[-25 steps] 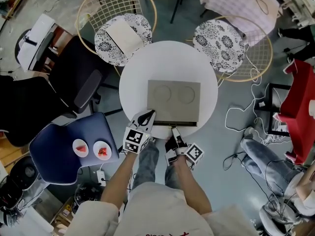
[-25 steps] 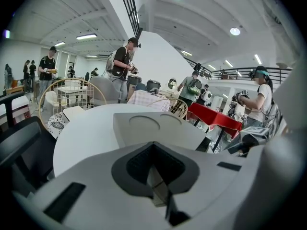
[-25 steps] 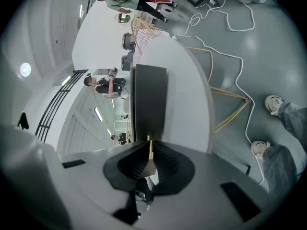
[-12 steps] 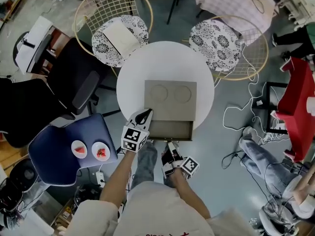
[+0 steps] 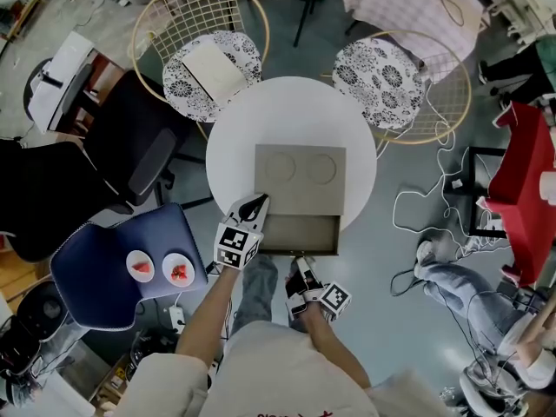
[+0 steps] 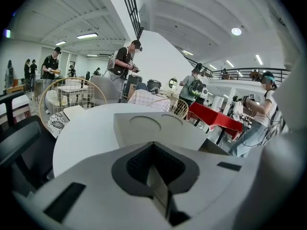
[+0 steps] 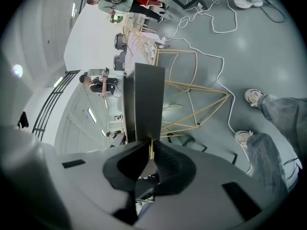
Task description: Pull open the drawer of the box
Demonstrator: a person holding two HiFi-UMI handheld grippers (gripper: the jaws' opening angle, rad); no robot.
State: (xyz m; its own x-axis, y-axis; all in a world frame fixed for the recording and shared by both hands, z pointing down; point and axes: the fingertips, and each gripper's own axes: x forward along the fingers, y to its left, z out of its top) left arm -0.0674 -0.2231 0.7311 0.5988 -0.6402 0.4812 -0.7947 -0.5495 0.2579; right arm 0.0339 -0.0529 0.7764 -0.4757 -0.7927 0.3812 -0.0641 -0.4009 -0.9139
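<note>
Right gripper [image 5: 301, 262]: jaws nearly closed, clamped on the thin pull [image 7: 151, 147] of the drawer [image 5: 300, 233], which is seen drawn out of the box [image 5: 300, 176] directly ahead of it. Left gripper [image 5: 257, 201]: jaws closed, nothing held, tips set at the box's near left corner. The box is stood on a round table [image 5: 234, 137].

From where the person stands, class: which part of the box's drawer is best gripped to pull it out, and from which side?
The thin pull tab at the middle of the drawer front, approached from the person's side, along the slide direction. It sticks out centrally, so a pull there likely stays straight. The right tool is shut on it.
</note>
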